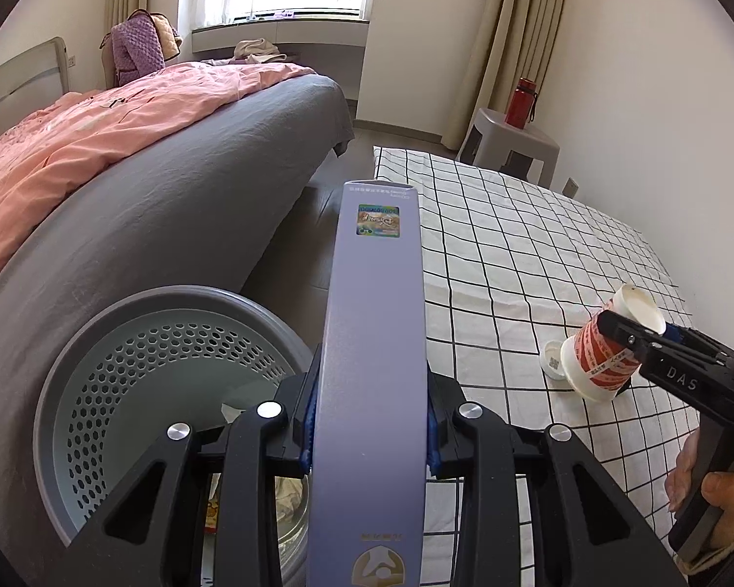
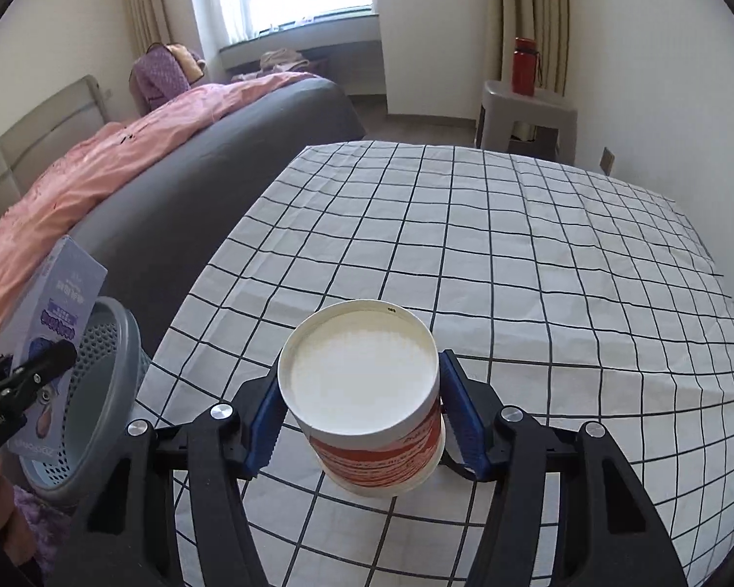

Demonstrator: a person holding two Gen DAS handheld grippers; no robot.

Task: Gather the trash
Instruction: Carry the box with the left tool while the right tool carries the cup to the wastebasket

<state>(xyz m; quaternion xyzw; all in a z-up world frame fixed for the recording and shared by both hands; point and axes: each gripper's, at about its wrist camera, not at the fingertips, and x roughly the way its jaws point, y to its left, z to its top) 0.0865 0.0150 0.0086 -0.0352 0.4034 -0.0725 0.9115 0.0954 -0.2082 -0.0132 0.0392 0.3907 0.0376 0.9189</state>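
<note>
My left gripper [image 1: 369, 420] is shut on a tall lavender carton [image 1: 374, 318], held upright over the right rim of the grey perforated trash bin [image 1: 161, 367]. In the right wrist view the same carton [image 2: 56, 303] and left gripper [image 2: 39, 367] show at the far left above the bin [image 2: 117, 342]. My right gripper [image 2: 364, 420] is shut on a red-and-white paper cup [image 2: 362, 376], blue pads pressing both sides. The cup [image 1: 597, 357] is tilted, just above the checked tablecloth [image 2: 514, 244]. A small white lid [image 1: 554, 364] lies on the cloth beside it.
The bin stands on the floor between the grey bed with pink bedding [image 1: 147, 195] and the table; some paper trash lies inside it. A grey stool [image 1: 514, 142] with a red bottle [image 1: 521, 102] stands by the far wall. A hand [image 1: 709, 489] holds the right gripper's handle.
</note>
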